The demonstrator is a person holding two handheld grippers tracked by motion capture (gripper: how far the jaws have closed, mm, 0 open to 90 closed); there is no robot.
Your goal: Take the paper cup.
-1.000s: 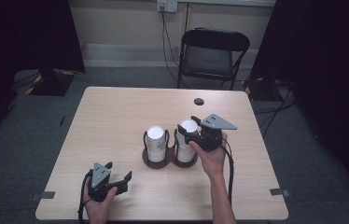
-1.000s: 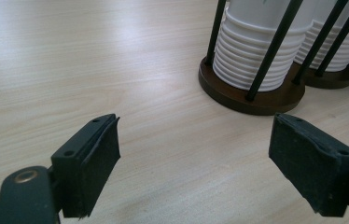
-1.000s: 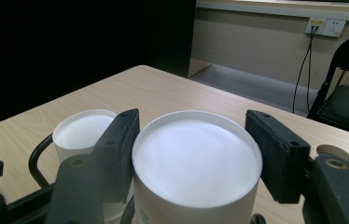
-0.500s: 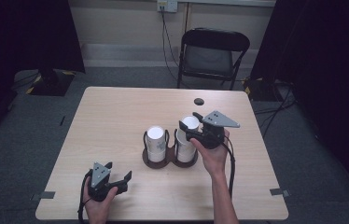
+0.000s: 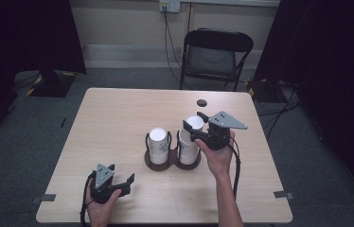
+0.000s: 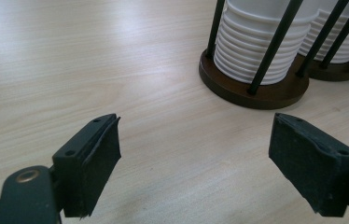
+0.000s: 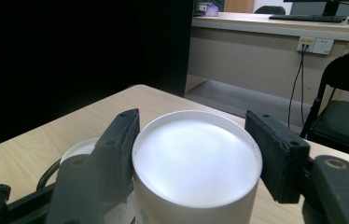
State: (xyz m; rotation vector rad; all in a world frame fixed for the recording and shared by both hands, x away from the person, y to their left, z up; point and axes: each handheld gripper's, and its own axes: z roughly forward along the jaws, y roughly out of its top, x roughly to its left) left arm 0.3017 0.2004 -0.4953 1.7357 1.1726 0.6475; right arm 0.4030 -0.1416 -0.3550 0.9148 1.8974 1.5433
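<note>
High view, centre frame: right gripper raised, jaws straddling top cup of right stack, not clamped. Left gripper rests lower left, jaws wide. Left stack beside, holder beneath.

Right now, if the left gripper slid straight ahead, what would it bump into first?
Probably the dark round base of the cup holder with the nearer stack of white cups, though that sits slightly right of the left gripper.

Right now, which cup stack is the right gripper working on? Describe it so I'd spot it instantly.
On the wooden table, find the dark two-ring holder near the centre. The right-hand cup stack stands taller than the left stack, and the right gripper straddles its top.
</note>
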